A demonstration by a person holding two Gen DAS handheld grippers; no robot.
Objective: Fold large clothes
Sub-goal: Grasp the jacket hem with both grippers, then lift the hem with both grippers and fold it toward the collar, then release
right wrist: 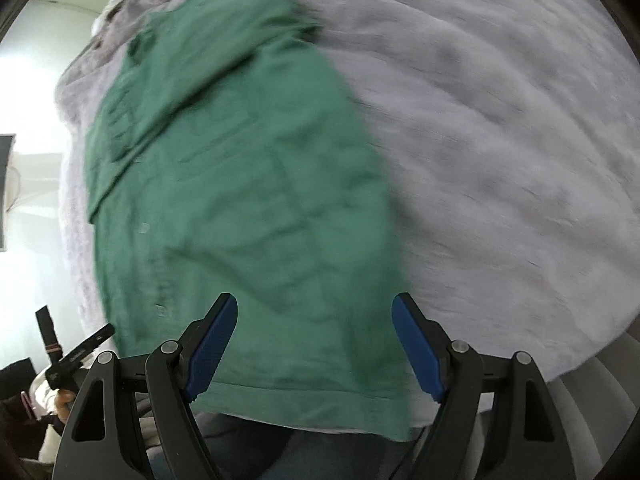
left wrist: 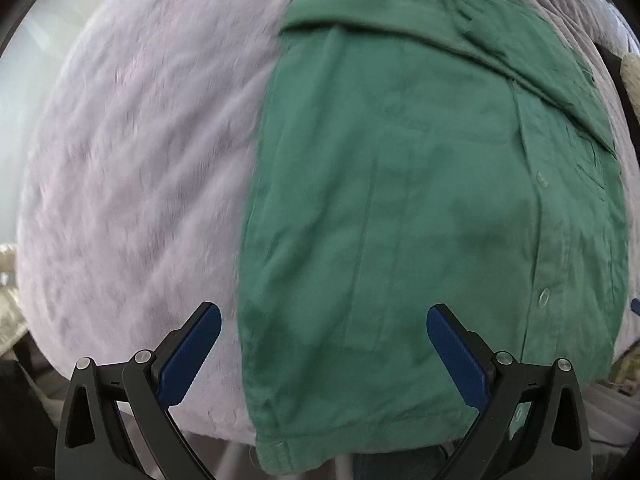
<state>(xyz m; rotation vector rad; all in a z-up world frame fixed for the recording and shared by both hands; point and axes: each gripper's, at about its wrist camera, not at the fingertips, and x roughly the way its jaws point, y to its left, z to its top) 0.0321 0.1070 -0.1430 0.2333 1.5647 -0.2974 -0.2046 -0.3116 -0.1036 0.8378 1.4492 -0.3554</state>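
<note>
Green button-up shirt lies flat on a lilac plush blanket, its sides already folded in to a long strip, the hem nearest the person. Left gripper hangs over the hem's left corner with blue pads wide and nothing between them; right gripper is equally wide and empty above the hem's right corner. Judging by this, the step is the approach to the hem, and the next move calls for pinching both corners evenly and carrying them toward the collar. A folded sleeve crosses the top. Nothing blocks the way; the loose pile may snag, though
</note>
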